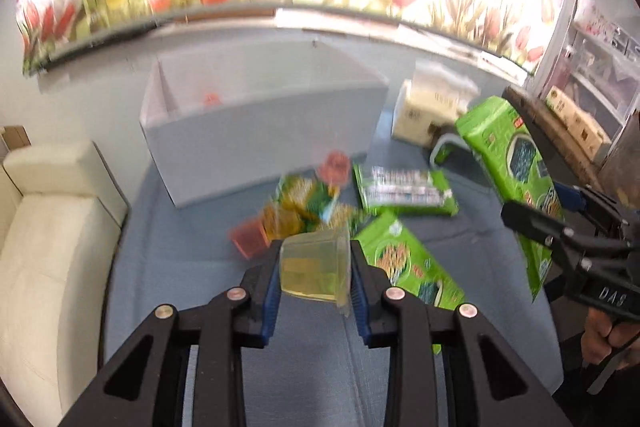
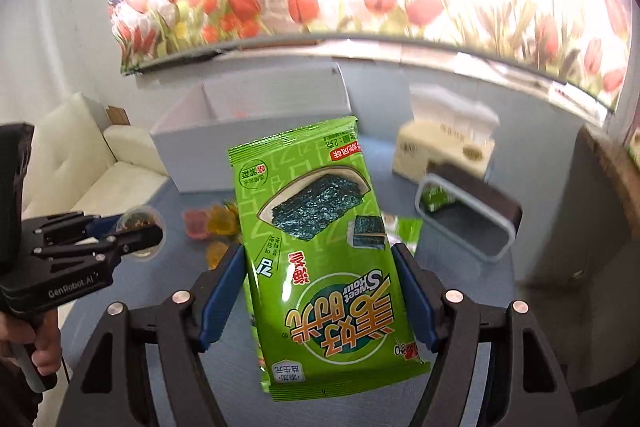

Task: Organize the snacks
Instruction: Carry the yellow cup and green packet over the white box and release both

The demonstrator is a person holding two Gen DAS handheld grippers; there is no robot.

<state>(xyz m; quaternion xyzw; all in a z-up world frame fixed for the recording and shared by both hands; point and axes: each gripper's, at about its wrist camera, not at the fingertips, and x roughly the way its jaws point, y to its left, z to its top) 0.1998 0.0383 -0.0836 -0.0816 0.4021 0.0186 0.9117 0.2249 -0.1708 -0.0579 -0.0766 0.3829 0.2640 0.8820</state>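
A jelly cup (image 1: pixel 316 267) is clamped in the left tongs (image 1: pixel 314 281) at lower centre; a seaweed pack (image 2: pixel 316 259) is gripped by the right tongs (image 2: pixel 320 303), mid-frame.

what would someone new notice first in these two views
The bright green seaweed packet, pinched between the right hand-held gripper and held up in front of the white box. Next, the clear jelly cup clamped in the left hand-held gripper, above loose snacks on the blue table.

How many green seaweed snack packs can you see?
3: one seaweed pack is gripped in the right gripper, and two lie on the blue table, a far one and a near one. More may be hidden.
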